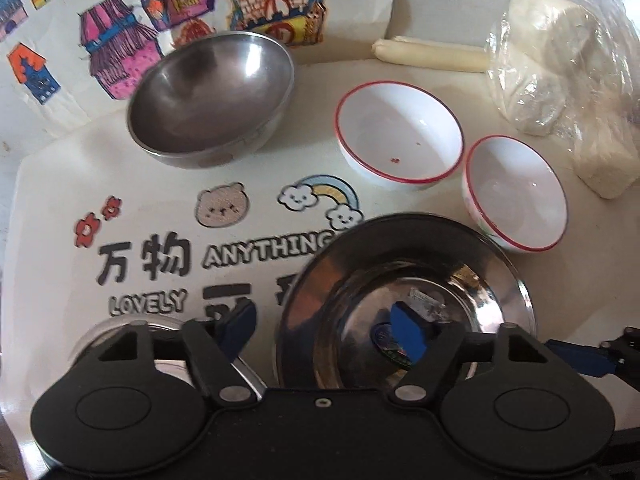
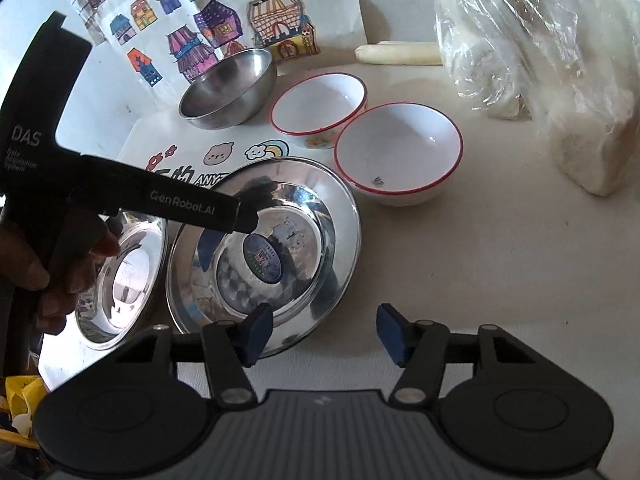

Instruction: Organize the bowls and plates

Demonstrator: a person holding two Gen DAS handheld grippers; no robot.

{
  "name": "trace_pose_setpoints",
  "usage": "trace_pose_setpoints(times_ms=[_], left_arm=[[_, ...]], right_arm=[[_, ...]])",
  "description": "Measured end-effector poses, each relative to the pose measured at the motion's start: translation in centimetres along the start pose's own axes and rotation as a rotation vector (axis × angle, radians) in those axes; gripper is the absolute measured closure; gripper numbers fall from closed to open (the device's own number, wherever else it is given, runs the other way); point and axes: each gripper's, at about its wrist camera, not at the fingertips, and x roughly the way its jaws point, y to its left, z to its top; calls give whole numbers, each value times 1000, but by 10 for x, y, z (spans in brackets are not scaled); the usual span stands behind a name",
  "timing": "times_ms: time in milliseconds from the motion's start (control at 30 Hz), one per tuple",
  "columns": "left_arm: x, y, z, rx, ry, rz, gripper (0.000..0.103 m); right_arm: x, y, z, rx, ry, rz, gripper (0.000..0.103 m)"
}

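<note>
Only the right wrist view shows the left gripper (image 2: 244, 216) from outside, over the big steel plate (image 2: 320, 216), and most of the second steel plate (image 2: 124, 276). On the table (image 2: 500, 272): two plates, two red-rimmed bowls (image 2: 320, 108) (image 2: 400, 152), one steel bowl (image 2: 228, 88). Both grippers' jaws stand open; the right gripper (image 2: 324, 334) holds nothing.

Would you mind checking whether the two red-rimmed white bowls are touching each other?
Cannot tell. In the right wrist view the nearer bowl overlaps the farther bowl; the left wrist view shows their rims close together, no plain gap.
</note>
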Motion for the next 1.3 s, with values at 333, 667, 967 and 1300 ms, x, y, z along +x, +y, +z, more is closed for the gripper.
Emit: trace_pose_setpoints(times_ms=[333, 667, 967, 1300], left_arm=[[-4, -3, -4, -59, 26, -23, 61], [-11, -16, -34, -92, 63, -38, 67], [-18, -26, -59, -102, 64, -46, 69], [-22, -22, -65, -165, 63, -77, 78]], right_arm=[[7, -5, 4, 35, 22, 9, 67], [-1, -20, 0, 36, 57, -23, 78], [-8, -22, -5, 26, 94, -36, 79], [-11, -26, -6, 66, 103, -46, 81]])
